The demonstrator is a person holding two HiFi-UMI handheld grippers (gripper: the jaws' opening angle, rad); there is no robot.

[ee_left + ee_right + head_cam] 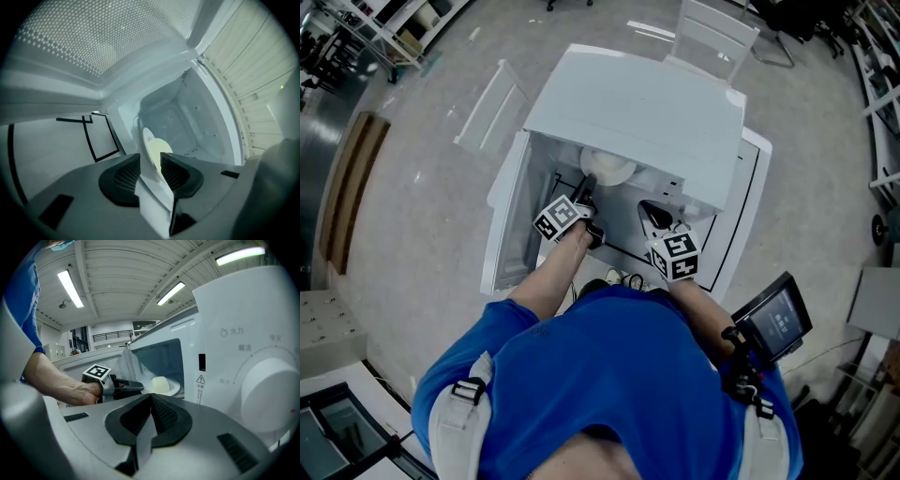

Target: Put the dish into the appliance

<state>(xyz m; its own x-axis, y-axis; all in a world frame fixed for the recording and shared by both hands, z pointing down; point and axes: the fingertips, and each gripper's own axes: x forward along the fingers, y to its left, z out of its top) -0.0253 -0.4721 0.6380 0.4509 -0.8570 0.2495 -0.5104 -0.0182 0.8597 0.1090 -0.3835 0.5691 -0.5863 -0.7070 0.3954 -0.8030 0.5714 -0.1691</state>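
The dish, a white plate with a pale dome on it, sits inside the open white microwave. In the left gripper view the dish shows edge-on just beyond the pads, inside the cavity. My left gripper is open, its pads apart on either side of the plate's rim and not pressing on it. The right gripper view shows the left gripper at the oven mouth beside the dish. My right gripper is shut on nothing and is held in front of the microwave, right of the opening.
The microwave door hangs open to the left, and its perforated window is close beside my left gripper. A big dial is on the front panel. Black tape lines mark the white table. A screen device is strapped near my right arm.
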